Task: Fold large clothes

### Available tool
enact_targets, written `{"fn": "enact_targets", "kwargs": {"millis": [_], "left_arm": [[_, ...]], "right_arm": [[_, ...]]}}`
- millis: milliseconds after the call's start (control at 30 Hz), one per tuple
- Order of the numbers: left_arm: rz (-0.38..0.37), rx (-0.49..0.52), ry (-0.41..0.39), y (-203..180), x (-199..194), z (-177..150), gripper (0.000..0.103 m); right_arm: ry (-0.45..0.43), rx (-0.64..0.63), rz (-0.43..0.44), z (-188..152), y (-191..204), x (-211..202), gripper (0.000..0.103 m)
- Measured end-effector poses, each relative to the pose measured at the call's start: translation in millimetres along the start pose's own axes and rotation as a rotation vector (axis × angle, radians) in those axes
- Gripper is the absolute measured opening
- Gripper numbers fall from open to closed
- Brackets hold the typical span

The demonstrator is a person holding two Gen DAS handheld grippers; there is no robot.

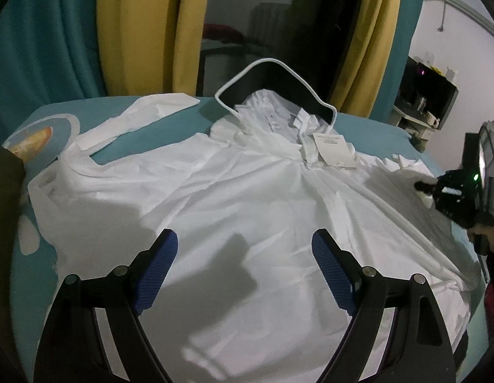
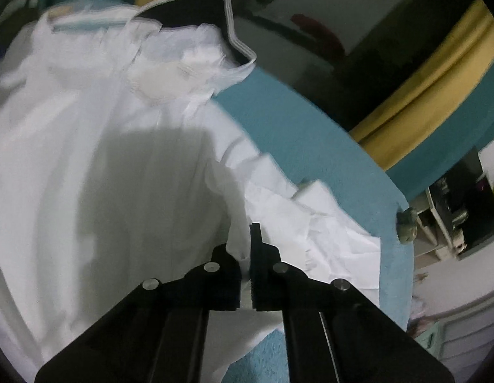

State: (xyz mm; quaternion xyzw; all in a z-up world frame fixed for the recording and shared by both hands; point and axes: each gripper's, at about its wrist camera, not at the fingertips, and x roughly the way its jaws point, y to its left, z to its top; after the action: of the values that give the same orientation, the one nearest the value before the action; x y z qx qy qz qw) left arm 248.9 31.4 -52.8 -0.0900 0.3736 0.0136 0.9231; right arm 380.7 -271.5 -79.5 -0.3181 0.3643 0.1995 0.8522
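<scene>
White shirt (image 1: 234,198) spread flat across teal bed (image 1: 368,124), collar toward twelve o'clock under a dark hanger (image 1: 275,86), paper tag (image 1: 334,150) just beside the collar. Left sleeve (image 1: 129,121) flung out toward ten o'clock. Left gripper (image 1: 243,265) at six o'clock, poised over the shirt body, jaws wide apart, nothing between them. Right gripper (image 2: 247,249) at three o'clock, pinched tight on the right sleeve (image 2: 310,223) edge. Looks like the first side fold, just begun. Next, probably: carry the pinched sleeve inward across the body, then send the free gripper for the left sleeve.
</scene>
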Motion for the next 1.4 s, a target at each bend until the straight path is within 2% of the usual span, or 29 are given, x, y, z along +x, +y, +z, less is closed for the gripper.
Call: {"fn": "enact_targets", "kwargs": {"millis": [167, 267, 567, 767, 900, 1167, 1267, 1333, 1400], "left_arm": [[-0.009, -0.019, -0.025, 18, -6, 1, 0.089], [-0.013, -0.030, -0.037, 29, -12, 0, 0.089], [0.012, -0.049, -0.074, 66, -30, -2, 0.089], [0.026, -0.041, -0.077, 99, -35, 2, 0.089], [0.011, -0.018, -0.067, 120, -35, 11, 0.089], [0.068, 0.041, -0.048, 164, -20, 45, 0.089], [0.101, 0.065, -0.049, 175, -7, 60, 0.088], [0.092, 0.053, -0.028, 184, 6, 70, 0.087], [0.074, 0.037, -0.004, 192, 17, 77, 0.085]], "right_arm": [[-0.109, 0.068, 0.015, 35, -2, -32, 0.003], [-0.174, 0.093, 0.053, 63, 9, -50, 0.003], [-0.295, 0.106, 0.219, 134, 83, -65, 0.003], [-0.292, 0.143, 0.316, 170, 132, -43, 0.003], [-0.266, 0.180, 0.354, 182, 152, -22, 0.003], [-0.169, 0.218, 0.433, 203, 192, 18, 0.004], [-0.133, 0.265, 0.519, 207, 197, 30, 0.006], [-0.117, 0.279, 0.539, 209, 196, 30, 0.022], [-0.144, 0.282, 0.545, 208, 191, 19, 0.065]]}}
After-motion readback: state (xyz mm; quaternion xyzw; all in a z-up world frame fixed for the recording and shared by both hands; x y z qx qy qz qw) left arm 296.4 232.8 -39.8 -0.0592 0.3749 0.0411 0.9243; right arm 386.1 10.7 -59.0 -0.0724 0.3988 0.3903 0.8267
